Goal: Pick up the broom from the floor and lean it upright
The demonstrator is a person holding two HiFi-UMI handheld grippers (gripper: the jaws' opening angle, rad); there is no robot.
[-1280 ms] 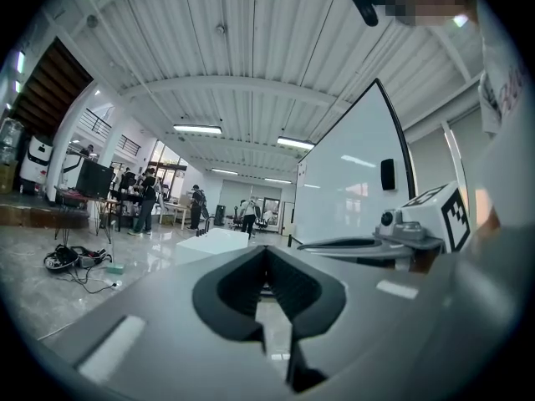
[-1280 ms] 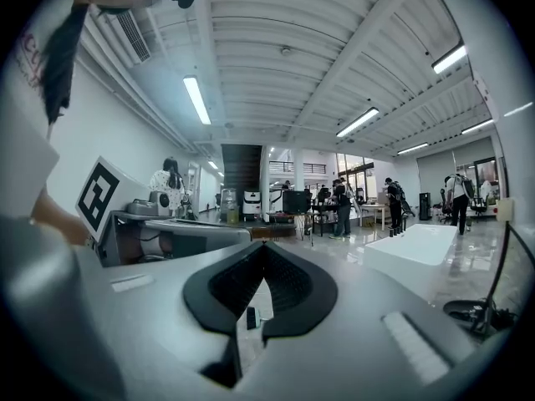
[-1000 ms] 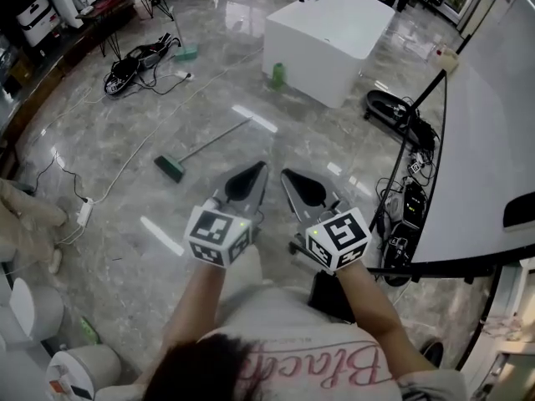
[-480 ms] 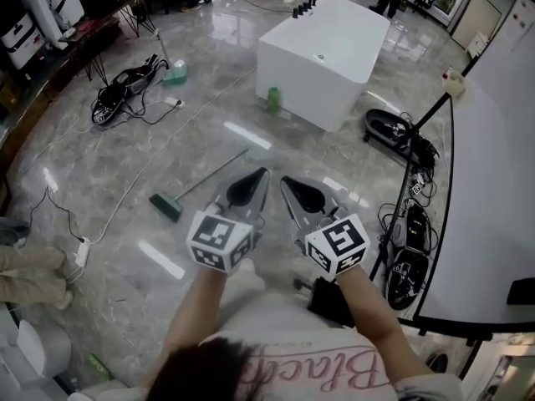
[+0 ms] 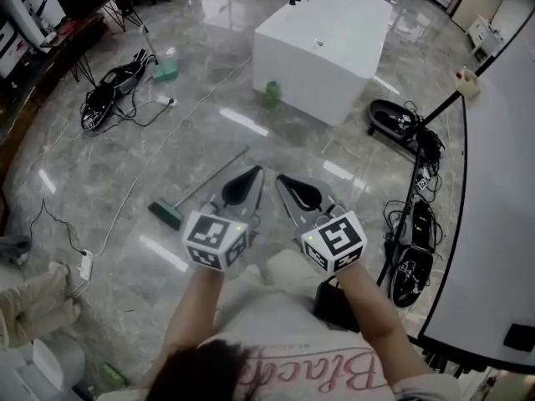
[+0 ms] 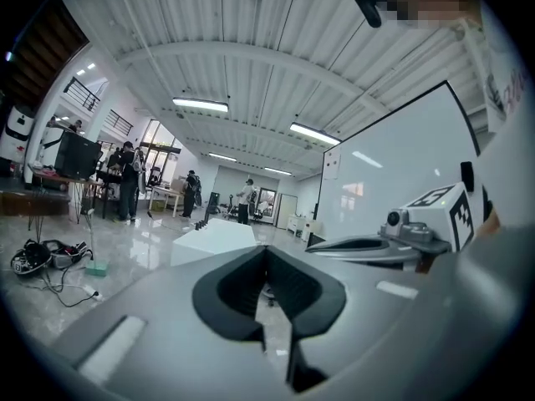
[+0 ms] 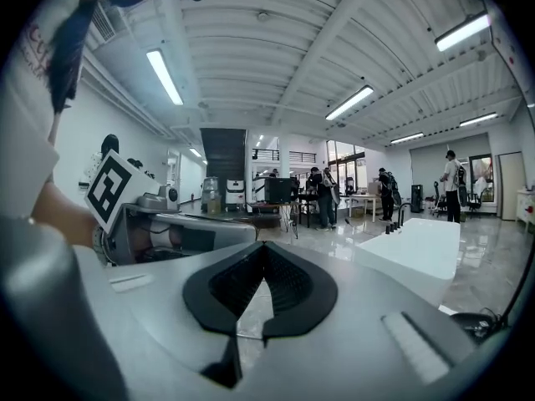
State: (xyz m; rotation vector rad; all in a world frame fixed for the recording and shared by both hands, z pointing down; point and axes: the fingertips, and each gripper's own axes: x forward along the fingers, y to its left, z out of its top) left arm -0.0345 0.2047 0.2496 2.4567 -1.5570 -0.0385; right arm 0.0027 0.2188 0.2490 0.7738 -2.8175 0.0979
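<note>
Both claws are held out in front of the person, side by side and roughly level. The left gripper has its jaws pressed together on nothing, and the right gripper is closed and empty as well. To my eye that is a carrying posture, since neither has anything within reach to take. The broom lies flat on the glossy floor, below and just off the outer side of the left claw. The thin handle's free end sits beyond that claw's tip, and the handle slants back to the green head out past its outer side. From the head view the left claw appears close to the handle but apart from it, and well above the floor. Ahead of both tips stands a big white block with a small green bottle at its foot. Being the nearer, the left claw looks the likelier one to go down first, and its jaws would need to spread before they could take the handle.
</note>
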